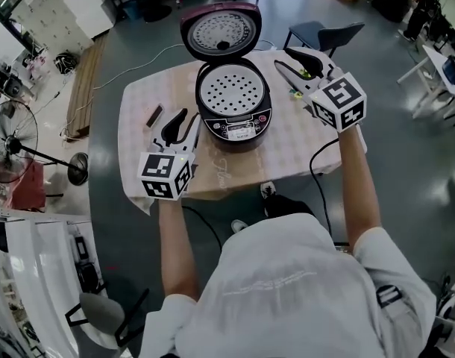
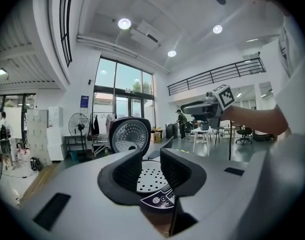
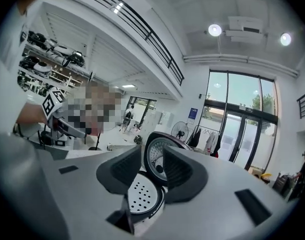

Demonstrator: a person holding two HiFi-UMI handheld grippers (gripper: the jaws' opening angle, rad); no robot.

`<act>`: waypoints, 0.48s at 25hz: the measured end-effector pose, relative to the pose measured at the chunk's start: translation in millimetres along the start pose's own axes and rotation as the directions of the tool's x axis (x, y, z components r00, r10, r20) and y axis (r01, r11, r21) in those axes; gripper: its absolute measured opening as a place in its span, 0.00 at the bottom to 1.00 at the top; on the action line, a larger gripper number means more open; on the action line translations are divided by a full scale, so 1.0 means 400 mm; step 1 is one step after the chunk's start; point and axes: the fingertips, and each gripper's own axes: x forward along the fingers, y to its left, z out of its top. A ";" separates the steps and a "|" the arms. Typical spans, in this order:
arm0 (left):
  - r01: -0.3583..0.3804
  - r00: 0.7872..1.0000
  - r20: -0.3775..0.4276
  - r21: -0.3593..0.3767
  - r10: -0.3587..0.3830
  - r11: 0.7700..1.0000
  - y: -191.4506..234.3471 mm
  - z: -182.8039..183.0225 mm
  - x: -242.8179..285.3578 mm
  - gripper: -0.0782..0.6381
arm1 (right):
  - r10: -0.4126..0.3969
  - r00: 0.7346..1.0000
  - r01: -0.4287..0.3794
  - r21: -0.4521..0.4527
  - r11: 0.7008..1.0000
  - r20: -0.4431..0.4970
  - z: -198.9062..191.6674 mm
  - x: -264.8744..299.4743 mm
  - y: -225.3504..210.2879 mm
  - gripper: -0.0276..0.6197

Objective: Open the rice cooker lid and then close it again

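Note:
The dark maroon rice cooker (image 1: 233, 109) stands in the middle of the table with its lid (image 1: 221, 32) swung up and back, so the perforated inner plate (image 1: 230, 88) shows. My left gripper (image 1: 189, 116) hovers just left of the cooker's front, open and holding nothing. My right gripper (image 1: 283, 57) is raised at the cooker's right, level with the lid, open with nothing between its pads. In the left gripper view the jaws (image 2: 151, 171) frame the inner plate and control panel (image 2: 160, 199). Between the jaws (image 3: 152, 170) of the right gripper view the lid (image 3: 158, 156) appears.
A checked cloth covers the table (image 1: 142, 95). On it lie a small dark bar-shaped object (image 1: 154, 115) at the left and a green item (image 1: 306, 73) under my right gripper. A chair (image 1: 324, 34) stands behind the table, a fan (image 1: 19, 136) at the far left, and a black cable (image 1: 321, 166) hangs at the right.

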 end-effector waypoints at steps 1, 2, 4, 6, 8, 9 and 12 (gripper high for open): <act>-0.005 1.000 0.002 0.001 0.005 1.000 0.007 0.003 -0.003 0.29 | -0.005 1.000 0.005 -0.007 1.000 0.005 0.010 0.013 -0.013 0.25; -0.012 1.000 0.004 0.001 0.012 1.000 0.015 0.004 -0.007 0.29 | -0.007 1.000 0.008 -0.009 1.000 0.010 0.018 0.027 -0.025 0.22; -0.025 1.000 -0.001 0.003 0.025 1.000 0.033 0.001 -0.010 0.29 | -0.003 1.000 0.003 -0.023 1.000 0.007 0.026 0.064 -0.048 0.22; -0.029 0.999 -0.013 0.006 0.029 1.000 0.048 -0.007 -0.006 0.29 | -0.005 1.000 0.004 -0.060 0.998 -0.014 0.026 0.106 -0.073 0.25; -0.032 0.999 -0.022 0.000 0.032 0.999 0.063 -0.014 0.000 0.29 | -0.014 0.999 0.010 -0.098 0.995 -0.040 0.024 0.150 -0.103 0.26; -0.035 0.999 -0.026 -0.006 0.035 0.999 0.072 -0.017 0.005 0.29 | -0.016 0.998 0.010 -0.112 0.994 -0.053 0.023 0.173 -0.120 0.26; -0.037 0.999 -0.036 -0.023 0.036 0.999 0.097 -0.030 0.034 0.29 | -0.006 0.995 -0.010 -0.148 0.989 -0.103 0.016 0.249 -0.168 0.28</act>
